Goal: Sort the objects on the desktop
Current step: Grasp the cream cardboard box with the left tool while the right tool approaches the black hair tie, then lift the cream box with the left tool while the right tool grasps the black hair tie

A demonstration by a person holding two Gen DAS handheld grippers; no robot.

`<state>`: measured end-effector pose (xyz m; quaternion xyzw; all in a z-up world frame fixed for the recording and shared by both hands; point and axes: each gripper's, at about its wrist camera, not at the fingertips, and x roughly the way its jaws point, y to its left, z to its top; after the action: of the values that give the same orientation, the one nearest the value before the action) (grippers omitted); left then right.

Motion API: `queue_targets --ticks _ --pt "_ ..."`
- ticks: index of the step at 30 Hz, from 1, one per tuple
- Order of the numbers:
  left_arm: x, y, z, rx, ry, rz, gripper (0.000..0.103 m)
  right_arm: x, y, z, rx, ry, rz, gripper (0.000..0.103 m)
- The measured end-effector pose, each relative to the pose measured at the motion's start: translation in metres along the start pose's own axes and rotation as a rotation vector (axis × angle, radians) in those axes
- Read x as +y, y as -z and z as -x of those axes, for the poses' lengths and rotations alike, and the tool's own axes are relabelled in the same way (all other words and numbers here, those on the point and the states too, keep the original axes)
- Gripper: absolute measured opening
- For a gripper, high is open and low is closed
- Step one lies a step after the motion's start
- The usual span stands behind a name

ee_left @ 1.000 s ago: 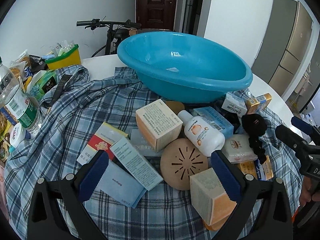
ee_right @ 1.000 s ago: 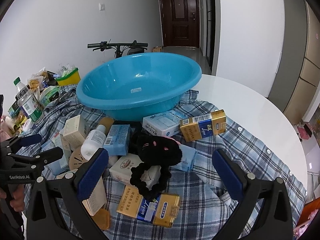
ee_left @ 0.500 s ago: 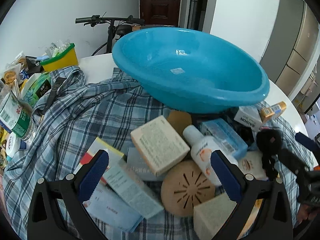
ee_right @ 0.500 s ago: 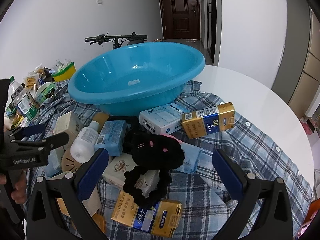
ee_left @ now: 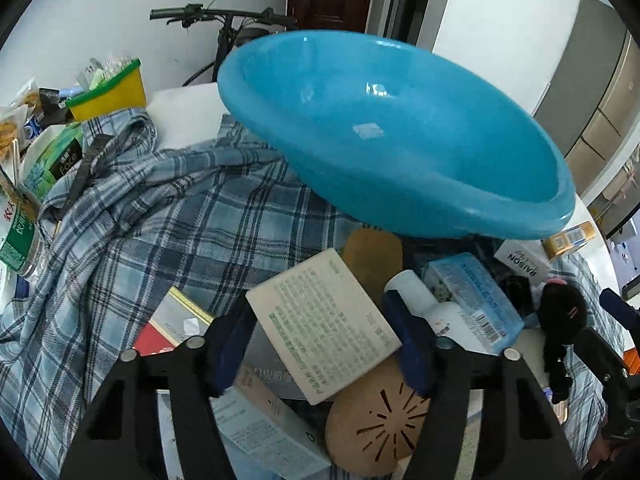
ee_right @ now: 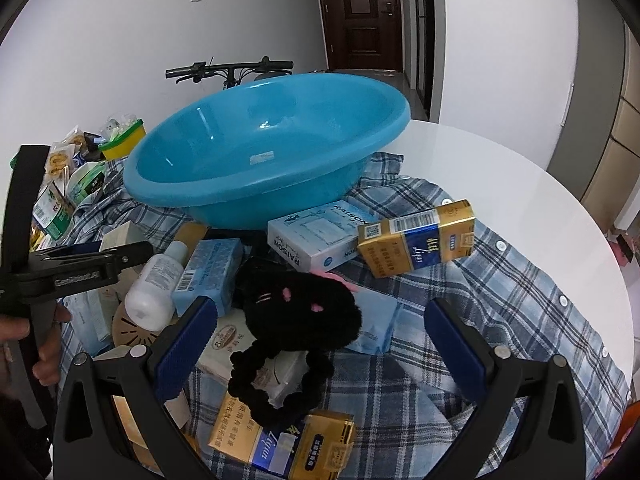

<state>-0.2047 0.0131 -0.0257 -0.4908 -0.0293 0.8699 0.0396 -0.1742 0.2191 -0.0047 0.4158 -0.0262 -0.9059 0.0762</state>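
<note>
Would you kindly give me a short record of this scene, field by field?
Left gripper: jaws have just been closing on the cream box, pads at its sides
Right gripper: jaws open, over the black plush toy
Blue basin: only a label inside, stands on the plaid shirt
Pile before basin: white bottle, gold pack, RAISON box
</note>
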Motion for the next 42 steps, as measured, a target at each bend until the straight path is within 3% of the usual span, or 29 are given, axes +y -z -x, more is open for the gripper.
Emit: queue_targets --ticks 11,14,17,24,25,26,27,35,37,38,39,40,42 --pt "0.001 0.004 0.004 -0.009 -0.015 -0.072 0.063 -0.005 0.003 -0.005 0.012 0.008 -0.009 0.103" --pt "0.0 0.006 -0.001 0.015 -0.047 -0.106 0.069 -0.006 0.004 -0.006 0.014 0.008 -0.01 0.103" --pt "0.005 0.005 -0.005 0.022 -0.029 -0.067 0.084 -0.004 0.004 -0.007 0.019 0.008 -0.006 0.103" --pt "0.009 -0.003 -0.003 -0.003 0.013 0.02 0.084 -0.007 0.004 -0.006 0.022 0.013 -0.007 0.103" --pt "0.008 -0.004 -0.002 -0.008 0.013 0.021 0.082 -0.008 0.004 -0.006 0.022 0.014 -0.01 0.103" --pt "0.008 -0.004 -0.001 -0.011 0.011 0.018 0.065 -0.008 0.004 -0.006 0.022 0.015 -0.012 0.103" --pt "0.006 -0.004 -0.002 -0.007 -0.006 0.006 0.054 -0.009 0.004 -0.006 0.022 0.016 -0.014 0.103" --pt "0.0 -0.002 0.005 -0.033 -0.015 -0.059 0.048 -0.006 0.005 -0.008 0.027 0.017 -0.014 0.103" --pt "0.0 -0.002 0.003 -0.014 -0.034 -0.063 0.056 -0.006 0.006 -0.008 0.027 0.017 -0.013 0.103" --pt "0.0 -0.001 0.002 -0.006 -0.031 -0.058 0.065 -0.006 0.006 -0.008 0.026 0.017 -0.013 0.103" --pt "0.001 0.0 0.001 -0.004 -0.026 -0.05 0.079 -0.006 0.006 -0.007 0.025 0.016 -0.013 0.103" --pt "0.003 0.002 0.002 -0.006 -0.016 -0.037 0.085 -0.006 0.006 -0.007 0.024 0.015 -0.013 0.103" --pt "0.007 0.006 0.005 -0.011 -0.006 -0.021 0.085 -0.006 0.006 -0.006 0.023 0.015 -0.014 0.103"
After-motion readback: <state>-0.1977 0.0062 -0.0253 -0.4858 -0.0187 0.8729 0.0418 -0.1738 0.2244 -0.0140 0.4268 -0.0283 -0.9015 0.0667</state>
